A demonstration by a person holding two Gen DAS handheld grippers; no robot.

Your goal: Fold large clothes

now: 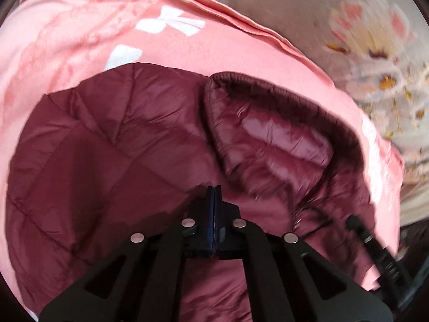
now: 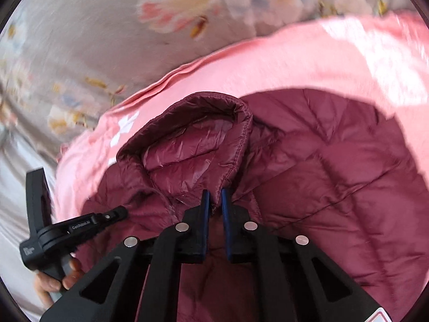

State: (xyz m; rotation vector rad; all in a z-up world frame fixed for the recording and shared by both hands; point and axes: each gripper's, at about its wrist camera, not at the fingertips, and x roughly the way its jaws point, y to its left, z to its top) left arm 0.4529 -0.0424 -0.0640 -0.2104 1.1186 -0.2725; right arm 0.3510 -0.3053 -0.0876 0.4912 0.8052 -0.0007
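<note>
A maroon quilted puffer jacket lies on a pink blanket, its shiny collar standing open. My left gripper is shut on a fold of the jacket fabric beside the collar. In the right wrist view the same jacket fills the middle, with the collar just ahead. My right gripper is shut on the jacket's edge at the base of the collar, its blue pads a narrow gap apart with fabric between them. The left gripper shows at the lower left, pinching the jacket.
The pink blanket with white marks lies on a grey floral bedsheet, which also shows in the right wrist view. A hand holds the left gripper's handle. The right gripper's arm shows at the lower right.
</note>
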